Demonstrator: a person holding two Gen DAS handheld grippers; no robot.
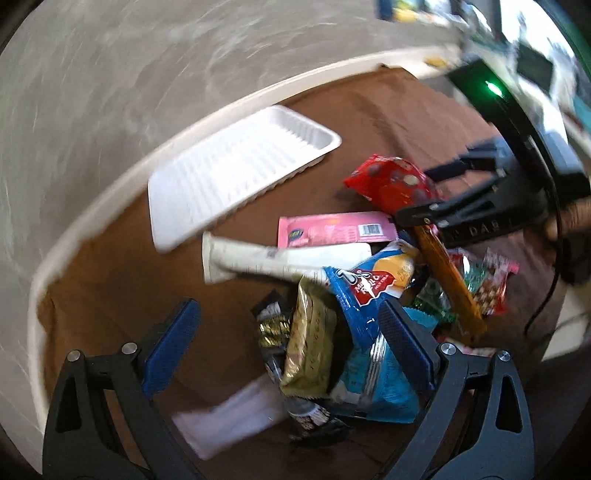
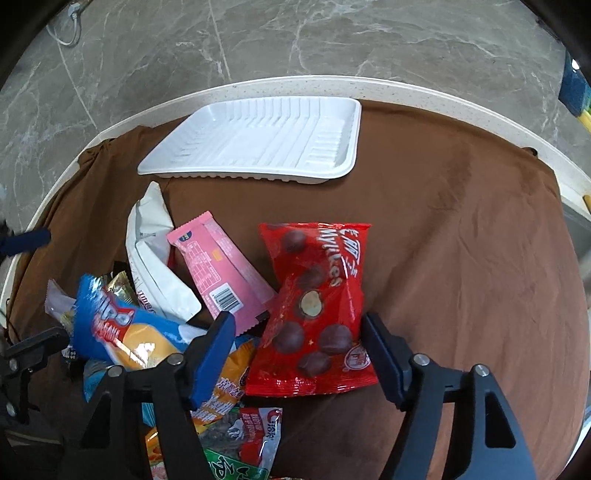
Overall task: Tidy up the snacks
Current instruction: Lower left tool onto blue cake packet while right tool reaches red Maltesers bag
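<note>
A: Right gripper (image 2: 297, 345) low over red chocolate bag (image 2: 317, 306), jaws apart either side, pads not touching.

B: Left gripper (image 1: 290, 339) wide apart above snack pile; white tray (image 2: 258, 142) beyond.

A brown cloth (image 2: 461, 229) covered the round table, lying creased and rumpled toward its left edge. The table's pale speckled rim (image 2: 424, 94) showed bare beyond the cloth along the far side. Below lay a grey marble-patterned floor (image 2: 332, 37) with thin white veins. A white cable (image 2: 70, 31) lay coiled on the floor at the far left. At the right margin stood a blue and yellow object (image 2: 576, 96), too cropped to identify. In the left wrist view a green light (image 1: 493, 88) glowed on a dark device.
</note>
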